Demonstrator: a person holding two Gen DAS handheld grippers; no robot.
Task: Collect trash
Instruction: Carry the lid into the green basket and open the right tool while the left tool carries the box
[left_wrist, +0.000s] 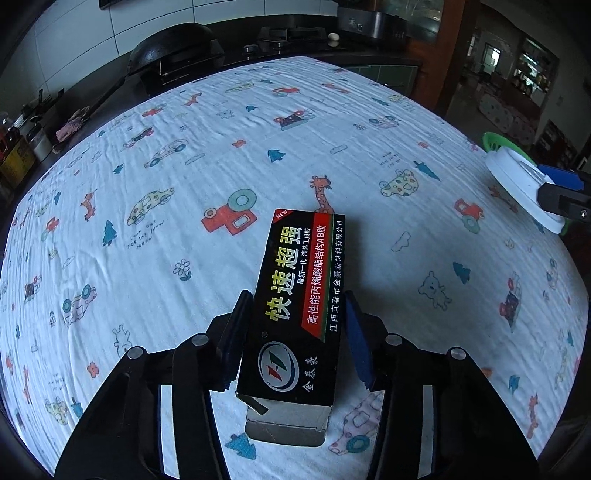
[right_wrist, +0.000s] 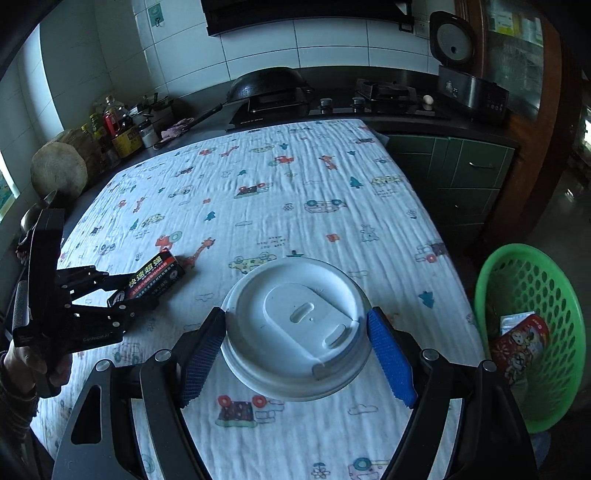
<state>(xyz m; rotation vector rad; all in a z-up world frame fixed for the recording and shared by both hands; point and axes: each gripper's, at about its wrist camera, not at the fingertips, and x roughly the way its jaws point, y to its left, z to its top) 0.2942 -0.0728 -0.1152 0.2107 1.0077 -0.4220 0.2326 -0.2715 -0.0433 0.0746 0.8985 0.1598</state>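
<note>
My left gripper (left_wrist: 295, 328) is shut on a black glue box (left_wrist: 299, 295) with Chinese print, holding it over the table's patterned cloth (left_wrist: 184, 206); its near flap hangs open. My right gripper (right_wrist: 297, 332) is shut on a white cup with a plastic lid (right_wrist: 295, 328), held above the cloth (right_wrist: 295, 184). In the right wrist view the left gripper (right_wrist: 122, 295) and its box (right_wrist: 155, 277) show at the left. In the left wrist view the lidded cup (left_wrist: 517, 184) shows at the right edge.
A green mesh basket (right_wrist: 554, 376) stands on the floor right of the table, with a red wrapper (right_wrist: 524, 343) inside. Behind the table is a counter with a wok (right_wrist: 266, 83), a gas stove (right_wrist: 388, 92), bottles (right_wrist: 118, 125) and a rice cooker (right_wrist: 469, 88).
</note>
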